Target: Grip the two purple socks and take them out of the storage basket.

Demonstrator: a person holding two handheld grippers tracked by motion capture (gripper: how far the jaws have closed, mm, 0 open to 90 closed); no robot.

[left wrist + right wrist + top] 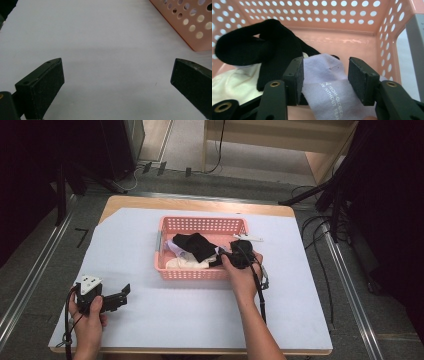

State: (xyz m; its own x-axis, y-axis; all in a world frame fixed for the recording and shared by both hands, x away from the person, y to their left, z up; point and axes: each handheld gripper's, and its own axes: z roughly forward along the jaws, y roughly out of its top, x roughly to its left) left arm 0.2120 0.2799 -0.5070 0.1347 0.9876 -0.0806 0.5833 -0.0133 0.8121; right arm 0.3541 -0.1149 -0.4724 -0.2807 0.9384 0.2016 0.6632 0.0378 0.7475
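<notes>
Reaching into the pink perforated basket (202, 225) at its 4 o'clock corner, the right gripper (231, 256) works among soft socks, while the left gripper (120, 296) waits on the white table cover (300, 310) at 8 o'clock, probably kept clear. Looking along the left gripper, its jaws stand wide apart over bare, smooth cover. Looking along the right gripper (325, 75), its jaws straddle a lavender printed sock (329, 87), half apart, seemingly not yet pinching; a ribbed black sock (262, 52) drapes at 10 o'clock over cream fabric (234, 82).

Bare table sheet (190, 310) lies open before the pink basket (200, 274).
</notes>
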